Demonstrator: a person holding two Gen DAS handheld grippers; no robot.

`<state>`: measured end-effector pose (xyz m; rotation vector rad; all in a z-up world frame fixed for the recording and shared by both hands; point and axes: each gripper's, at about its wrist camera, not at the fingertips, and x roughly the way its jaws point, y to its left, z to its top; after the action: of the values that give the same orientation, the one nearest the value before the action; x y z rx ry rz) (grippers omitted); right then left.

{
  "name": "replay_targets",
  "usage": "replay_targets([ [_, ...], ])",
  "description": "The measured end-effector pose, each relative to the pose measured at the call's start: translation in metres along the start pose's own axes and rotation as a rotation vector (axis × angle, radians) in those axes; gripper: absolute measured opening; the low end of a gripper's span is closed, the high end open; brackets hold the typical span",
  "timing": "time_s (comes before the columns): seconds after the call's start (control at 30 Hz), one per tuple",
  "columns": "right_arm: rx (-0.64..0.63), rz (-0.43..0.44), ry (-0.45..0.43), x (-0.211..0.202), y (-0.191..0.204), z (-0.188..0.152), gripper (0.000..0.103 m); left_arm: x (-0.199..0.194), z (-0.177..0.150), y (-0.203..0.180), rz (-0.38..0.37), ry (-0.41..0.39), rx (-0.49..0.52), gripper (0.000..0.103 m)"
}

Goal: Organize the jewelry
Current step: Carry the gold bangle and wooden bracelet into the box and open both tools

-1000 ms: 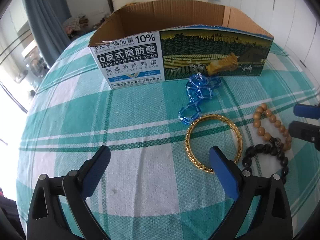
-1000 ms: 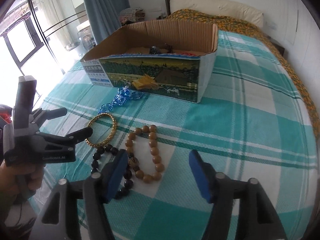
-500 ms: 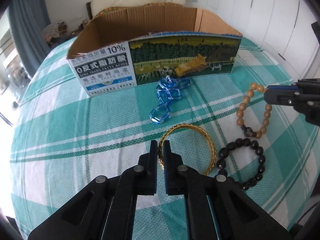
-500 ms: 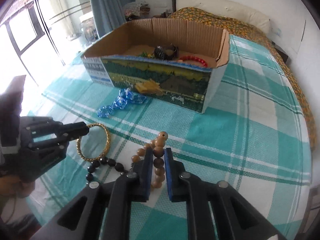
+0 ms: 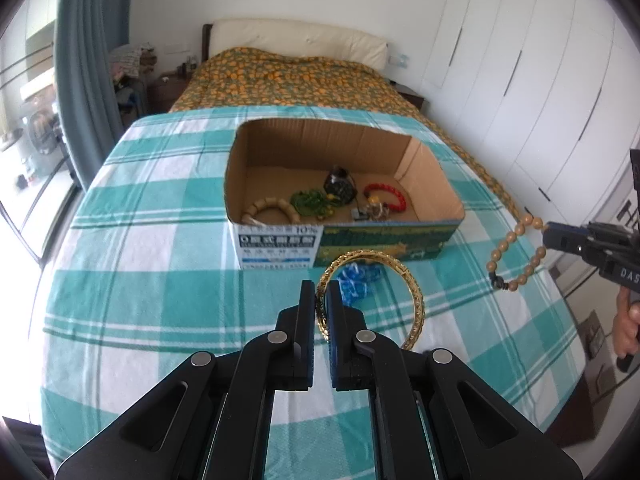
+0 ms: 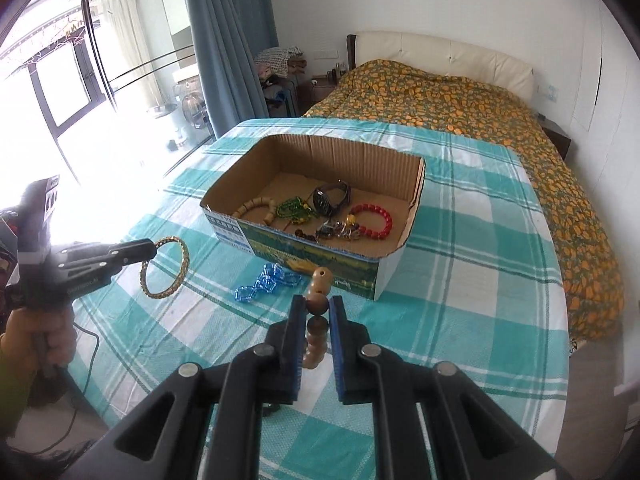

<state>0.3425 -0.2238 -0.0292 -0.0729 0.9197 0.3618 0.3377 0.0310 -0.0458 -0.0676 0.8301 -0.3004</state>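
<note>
A teal-and-white checked woven cloth (image 5: 160, 240) covers the bed, with an orange-patterned quilt (image 6: 460, 96) beyond its far edge. Near the middle of the cloth, toward its far edge, sits an open corrugated cardboard box (image 5: 432, 168), brown inside, its printed front showing a green landscape and a white label where only "10%" reads clearly. On the box floor lie a pale wooden bead bracelet (image 6: 256, 206), a green bead strand (image 6: 294, 208), a dark wristwatch (image 6: 330, 198), a glossy red bead bracelet (image 6: 376, 220) and a small tangle of metal pieces I cannot identify. On the cloth just in front of the box lies a translucent blue plastic link chain (image 6: 264, 282). The left gripper (image 5: 320, 304) is clamped on the rim of a rigid, textured gold bangle (image 5: 416, 300), its black fingers nearly touching, and the ring is held up off the cloth in front of the box. The right gripper (image 6: 318, 312) pinches 1 round bead of a brown wooden bead bracelet (image 5: 516, 256) between blue-padded fingers, the loop dangling in the air at the box's right. The right gripper's body carries the partial lettering "DAS".
</note>
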Motion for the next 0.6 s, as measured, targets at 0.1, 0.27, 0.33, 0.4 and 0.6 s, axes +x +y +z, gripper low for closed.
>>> replay_targets([
  [0.1, -0.009, -0.003, -0.024, -0.002, 0.003, 0.016, 0.012, 0.000, 0.021, 0.008, 0.019, -0.024, -0.018, 0.003],
  [0.27, 0.012, 0.005, -0.063, 0.000, -0.002, 0.048, 0.012, 0.009, 0.053, 0.013, 0.037, -0.039, -0.032, 0.003],
  [0.33, 0.025, 0.014, -0.070, 0.004, -0.004, 0.061, 0.012, 0.015, 0.066, 0.013, 0.053, -0.043, -0.025, 0.003],
  [0.4, 0.030, 0.015, -0.071, 0.012, -0.007, 0.074, 0.012, 0.023, 0.075, 0.015, 0.065, -0.042, -0.029, 0.003],
  [0.6, 0.023, -0.005, -0.039, 0.049, -0.016, 0.100, 0.012, 0.059, 0.093, 0.017, 0.086, 0.000, -0.034, 0.003],
])
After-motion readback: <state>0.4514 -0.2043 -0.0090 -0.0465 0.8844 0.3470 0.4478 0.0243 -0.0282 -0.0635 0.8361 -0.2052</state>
